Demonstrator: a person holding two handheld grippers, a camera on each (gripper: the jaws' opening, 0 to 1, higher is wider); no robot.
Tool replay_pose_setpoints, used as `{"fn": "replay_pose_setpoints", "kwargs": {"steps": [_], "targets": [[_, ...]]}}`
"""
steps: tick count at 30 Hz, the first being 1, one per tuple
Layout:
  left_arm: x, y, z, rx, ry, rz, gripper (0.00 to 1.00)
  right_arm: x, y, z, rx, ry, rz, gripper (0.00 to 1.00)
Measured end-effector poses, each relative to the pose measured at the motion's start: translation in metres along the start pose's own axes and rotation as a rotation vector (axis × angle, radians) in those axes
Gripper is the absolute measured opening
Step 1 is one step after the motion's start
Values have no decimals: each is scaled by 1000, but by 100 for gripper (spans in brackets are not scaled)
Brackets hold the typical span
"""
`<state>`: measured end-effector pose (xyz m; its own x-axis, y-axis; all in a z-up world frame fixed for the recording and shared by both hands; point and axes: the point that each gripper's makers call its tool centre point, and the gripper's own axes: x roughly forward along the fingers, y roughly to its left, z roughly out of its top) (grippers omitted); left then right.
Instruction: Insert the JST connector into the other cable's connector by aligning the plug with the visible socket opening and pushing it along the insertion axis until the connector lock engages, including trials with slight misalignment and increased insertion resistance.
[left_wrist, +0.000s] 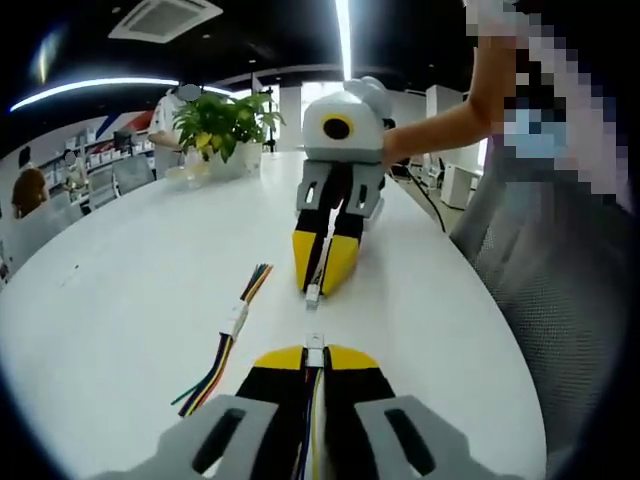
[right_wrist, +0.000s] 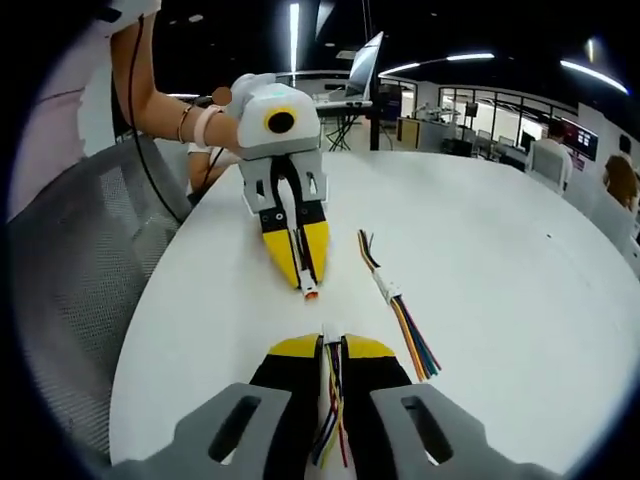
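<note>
We find the left gripper (left_wrist: 314, 352) clamped on its socket connector (left_wrist: 315, 343) and the right gripper (right_wrist: 327, 343) clamped on the plug (left_wrist: 312, 293), tips facing across a small gap above the white table (left_wrist: 130, 300), presumably for alignment. A mated spare cable (left_wrist: 232, 325) lies left.

A big white round worktop (left_wrist: 120, 300) sits in an office with a dark ceiling and long bright lights (left_wrist: 343, 35), a green plant (left_wrist: 225, 125) at eleven o'clock, and a grey mesh chair (right_wrist: 70, 290) at nine o'clock.
</note>
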<state>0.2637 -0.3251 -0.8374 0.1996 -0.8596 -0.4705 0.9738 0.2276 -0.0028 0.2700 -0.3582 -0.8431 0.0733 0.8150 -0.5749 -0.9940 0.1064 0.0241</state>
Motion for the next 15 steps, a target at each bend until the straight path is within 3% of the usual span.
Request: {"fn": "replay_pose_setpoints", "kwargs": {"steps": [15], "targets": [[-6,1,20,70,22,-41,0,-7,4,21,-47,0,38,3]]}}
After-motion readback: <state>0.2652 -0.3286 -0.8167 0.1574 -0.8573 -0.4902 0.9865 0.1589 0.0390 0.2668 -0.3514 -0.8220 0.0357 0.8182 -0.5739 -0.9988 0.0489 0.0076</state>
